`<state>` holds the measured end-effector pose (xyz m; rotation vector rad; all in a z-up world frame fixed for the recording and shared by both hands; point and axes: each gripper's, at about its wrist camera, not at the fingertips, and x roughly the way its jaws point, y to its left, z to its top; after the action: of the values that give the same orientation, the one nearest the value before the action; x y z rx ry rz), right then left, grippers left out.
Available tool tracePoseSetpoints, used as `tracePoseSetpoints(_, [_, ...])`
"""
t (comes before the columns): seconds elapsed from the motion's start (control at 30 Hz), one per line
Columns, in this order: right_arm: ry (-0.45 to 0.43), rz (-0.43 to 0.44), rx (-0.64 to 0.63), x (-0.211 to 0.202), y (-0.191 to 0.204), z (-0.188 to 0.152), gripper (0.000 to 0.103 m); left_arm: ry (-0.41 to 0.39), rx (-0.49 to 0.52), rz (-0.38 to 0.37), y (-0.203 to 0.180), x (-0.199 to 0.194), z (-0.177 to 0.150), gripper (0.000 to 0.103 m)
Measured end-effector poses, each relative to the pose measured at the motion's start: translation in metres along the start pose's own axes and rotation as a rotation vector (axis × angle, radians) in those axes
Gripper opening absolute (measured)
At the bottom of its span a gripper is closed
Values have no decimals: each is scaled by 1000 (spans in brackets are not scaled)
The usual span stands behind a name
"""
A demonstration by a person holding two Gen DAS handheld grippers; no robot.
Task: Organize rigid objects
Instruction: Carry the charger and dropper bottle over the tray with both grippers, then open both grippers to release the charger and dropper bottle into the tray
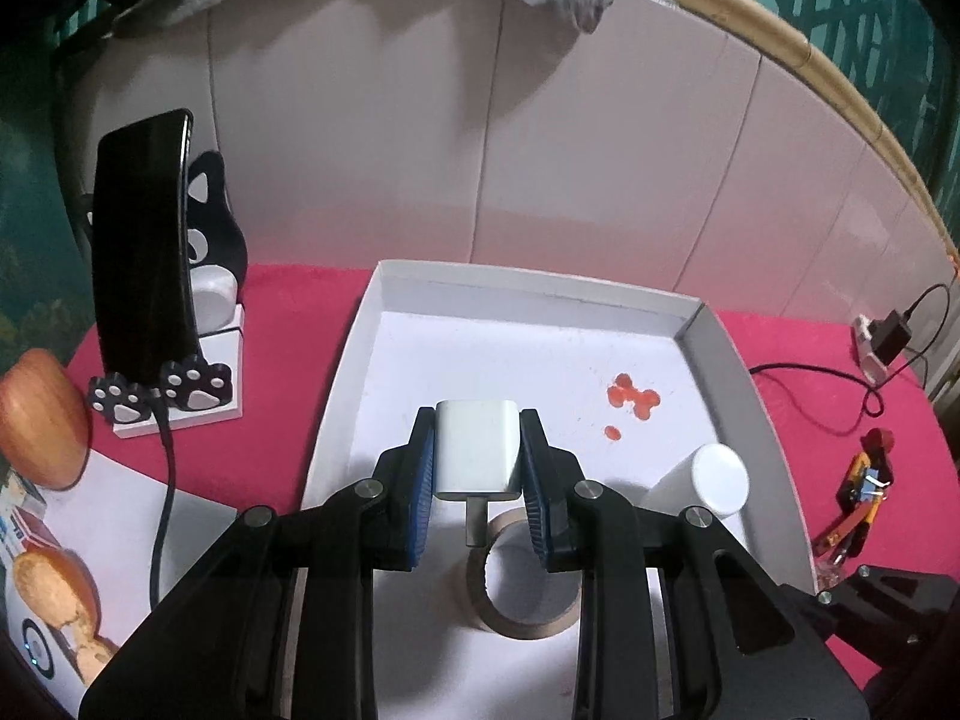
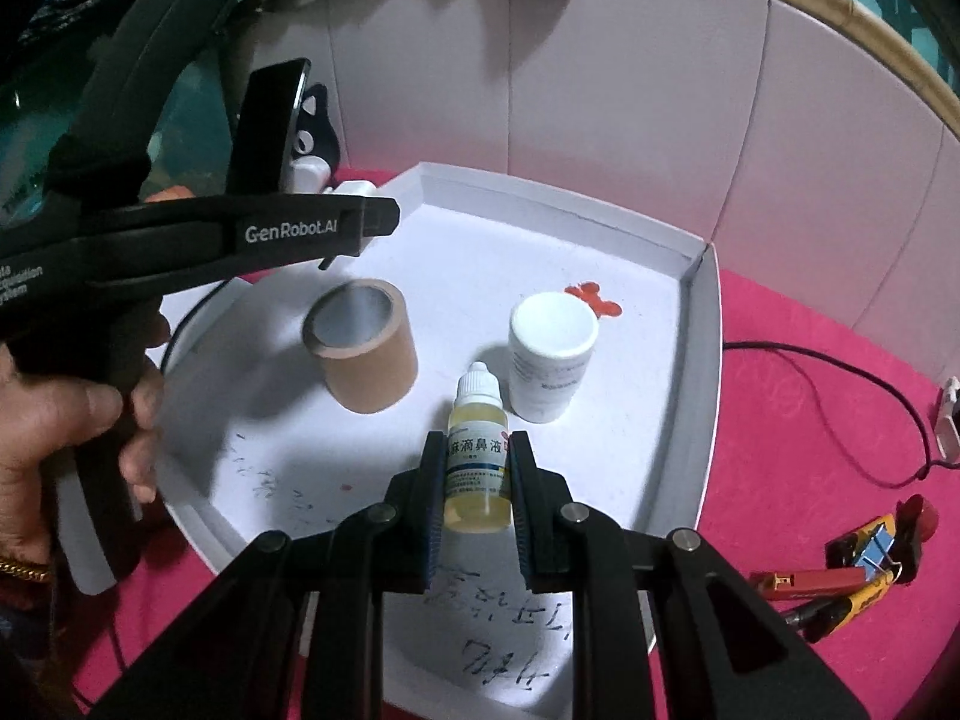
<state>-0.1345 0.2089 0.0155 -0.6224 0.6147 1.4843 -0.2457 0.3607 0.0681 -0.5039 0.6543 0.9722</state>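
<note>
My left gripper [image 1: 477,420] is shut on a white charger plug [image 1: 477,450], held over the white tray [image 1: 360,324] above a brown tape roll [image 1: 528,624]. My right gripper [image 2: 477,441] is shut on a small dropper bottle [image 2: 478,462] of yellow liquid with a white cap, over the tray's [image 2: 705,360] near half. A white pill bottle [image 2: 552,354] and the tape roll [image 2: 363,354] stand on the tray floor beyond. The left gripper's body [image 2: 228,240] and a hand [image 2: 54,420] show at the left of the right wrist view.
A black phone [image 1: 141,240] leans on a cat-shaped stand [image 1: 210,222] left of the tray, with a cable running down. Red stains [image 1: 630,396] mark the tray floor. Small tools and clips [image 2: 852,570] lie on the red cloth at right. A white curved screen [image 1: 540,150] backs the table.
</note>
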Motion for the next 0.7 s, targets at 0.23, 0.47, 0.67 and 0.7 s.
tracePoseSetpoints(0.23, [-7, -17, -4, 0, -1, -2, 19, 23, -8, 6, -1, 6, 0, 25])
tracePoseSetpoints(0.47, [-47, -51, -40, -8, 7, -6, 28, -7, -45, -12, -2, -3, 0, 93])
tracePoseSetpoints(0.67, [-96, -82, -63, -19, 13, -11, 91, -115, -98, 14, 5, -33, 0, 101])
tracePoseSetpoints(0.7, [-100, -84, -59, -21, 13, -12, 91, -136, -108, 15, 6, -41, -1, 101])
